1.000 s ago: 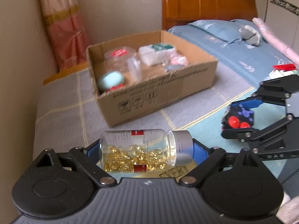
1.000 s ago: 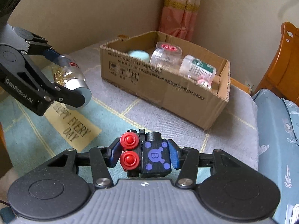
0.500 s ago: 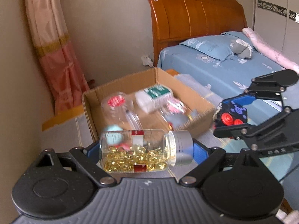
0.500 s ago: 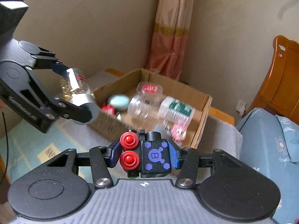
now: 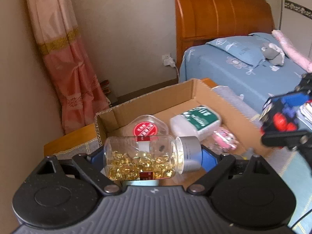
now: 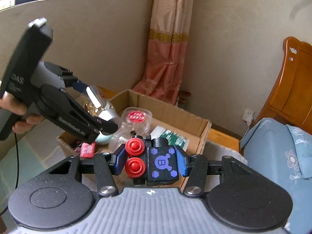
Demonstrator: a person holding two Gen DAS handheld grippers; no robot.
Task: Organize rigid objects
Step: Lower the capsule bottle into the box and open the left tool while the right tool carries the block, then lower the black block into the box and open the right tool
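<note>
My left gripper (image 5: pixel 152 156) is shut on a clear capsule bottle (image 5: pixel 144 159) with a silver cap, held sideways over the near left corner of the open cardboard box (image 5: pixel 148 103). My right gripper (image 6: pixel 149 160) is shut on a black toy cube (image 6: pixel 154 160) with red buttons and a purple B, held above the box's near side (image 6: pixel 202 134). The right gripper with the cube also shows at the right edge of the left wrist view (image 5: pixel 282 120). The left gripper also shows in the right wrist view (image 6: pixel 93 115).
The box holds a clear jar with a red lid (image 5: pixel 146 129), a white bottle with a green label (image 5: pixel 197 120), a pink item (image 5: pixel 224 141), a mint-green round thing (image 6: pixel 103 138) and a red piece (image 6: pixel 87 150). A blue bed (image 5: pixel 243 72) lies right, a curtain (image 5: pixel 64 62) behind.
Both grippers have risen and moved forward from the table toward the box, each still holding its object. They now hang over the box rather than in front of it.
</note>
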